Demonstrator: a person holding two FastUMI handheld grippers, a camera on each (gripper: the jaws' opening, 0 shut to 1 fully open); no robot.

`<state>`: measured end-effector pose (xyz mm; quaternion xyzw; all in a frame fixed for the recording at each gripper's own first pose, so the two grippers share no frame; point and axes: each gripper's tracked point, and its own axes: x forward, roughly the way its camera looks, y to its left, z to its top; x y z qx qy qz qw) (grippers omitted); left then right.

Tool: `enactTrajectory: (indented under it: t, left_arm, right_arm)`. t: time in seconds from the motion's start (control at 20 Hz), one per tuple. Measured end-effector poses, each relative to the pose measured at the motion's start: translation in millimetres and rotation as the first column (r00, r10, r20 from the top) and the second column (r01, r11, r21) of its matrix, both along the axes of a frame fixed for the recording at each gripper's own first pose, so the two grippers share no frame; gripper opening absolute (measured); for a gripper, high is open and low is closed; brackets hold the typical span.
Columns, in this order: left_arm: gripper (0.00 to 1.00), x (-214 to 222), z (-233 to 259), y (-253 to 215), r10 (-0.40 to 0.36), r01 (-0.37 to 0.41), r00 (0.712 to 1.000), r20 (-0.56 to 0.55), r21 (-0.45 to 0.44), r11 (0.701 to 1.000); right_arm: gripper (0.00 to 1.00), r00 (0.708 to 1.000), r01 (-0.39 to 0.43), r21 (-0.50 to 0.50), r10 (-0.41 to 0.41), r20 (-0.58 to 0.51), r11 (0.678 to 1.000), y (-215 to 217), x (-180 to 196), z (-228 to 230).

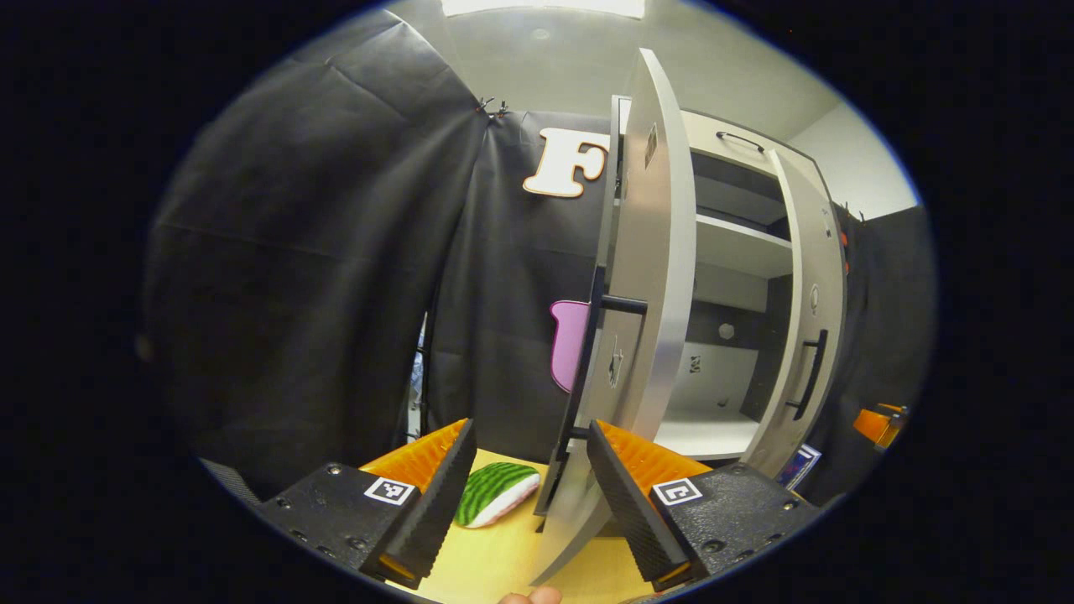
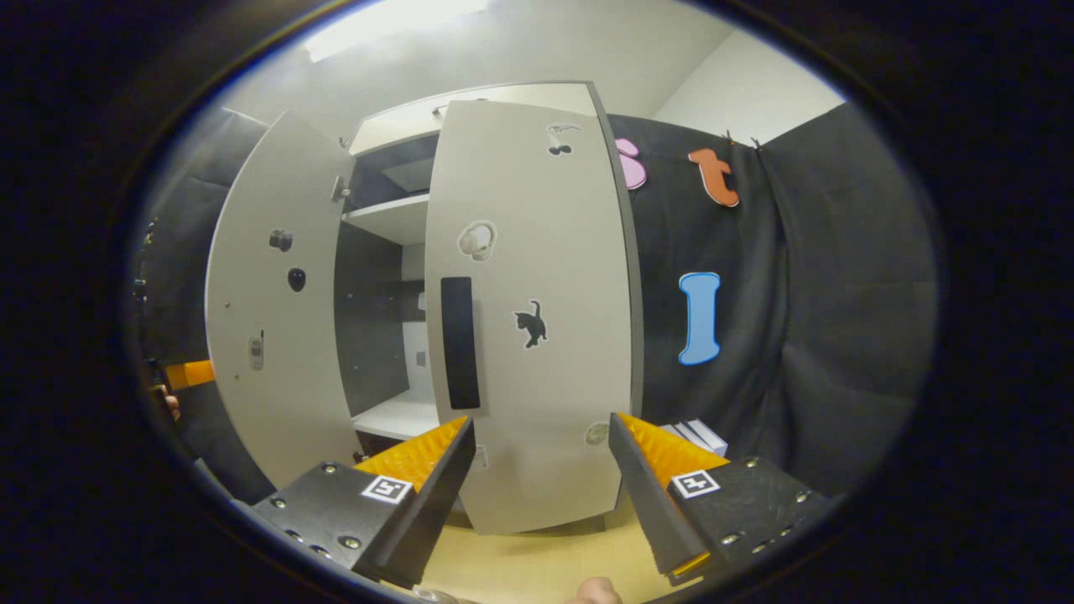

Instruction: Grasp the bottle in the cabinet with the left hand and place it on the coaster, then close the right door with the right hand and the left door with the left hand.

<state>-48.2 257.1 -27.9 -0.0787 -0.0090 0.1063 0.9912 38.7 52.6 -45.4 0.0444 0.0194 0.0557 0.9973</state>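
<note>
No readable labels. Left tool (image 1: 530, 470) spread, empty, straddling the left door's (image 1: 650, 277) edge; right tool (image 2: 541, 470) spread, facing right door (image 2: 537, 252).

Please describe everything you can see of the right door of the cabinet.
The right door is a tall pale grey panel, smooth and matte like laminate, with one long black vertical handle near its free edge. Small stickers sit on its front, among them a black cat. It stands upright and partly open, with the shelves visible beside it. The right gripper is open before it, not touching.
</note>
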Motion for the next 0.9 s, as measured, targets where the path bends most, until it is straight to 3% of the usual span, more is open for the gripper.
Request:
enactTrajectory:
  t: [0.1, 0.15, 0.2, 0.5, 0.55, 0.9]
  left_arm:
    - [0.89, 3, -2, -10, -0.03, 0.03, 1.0, 0.005, -0.036, 0.999]
    - [0.84, 5, -2, -15, -0.043, 0.043, 0.999, 0.009, -0.048, 0.998]
    - [0.9, 7, -3, -24, -0.055, 0.056, 0.998, 0.011, -0.053, 0.997]
    - [0.9, 16, -3, -57, -0.129, 0.129, 0.992, 0.01, -0.048, 0.99]
    - [0.9, 19, -3, -63, -0.141, 0.141, 0.99, 0.011, -0.053, 0.989]
    - [0.9, 41, -2, -94, -0.21, 0.211, 0.978, 0.009, -0.023, 0.977]
  right_arm:
    - [0.96, 1.0, -0.003, -0.003, 0.003, -0.003, 1.0, -1, 1, 0]
    - [0.96, 1.0, -0.004, -0.004, 0.004, -0.002, 1.0, -1, 0, 1]
    - [0.96, 1.0, -0.002, -0.005, 0.002, -0.002, 1.0, -3, 0, 2]
    - [0.93, 1.0, 0.022, -0.011, -0.022, -0.012, 1.0, -20, 0, -2]
    - [0.97, 1.0, 0.025, -0.011, -0.025, -0.013, 1.0, -23, -2, -1]
    - [0.97, 0.999, 0.052, -0.032, -0.052, -0.014, 0.998, -41, -2, 0]
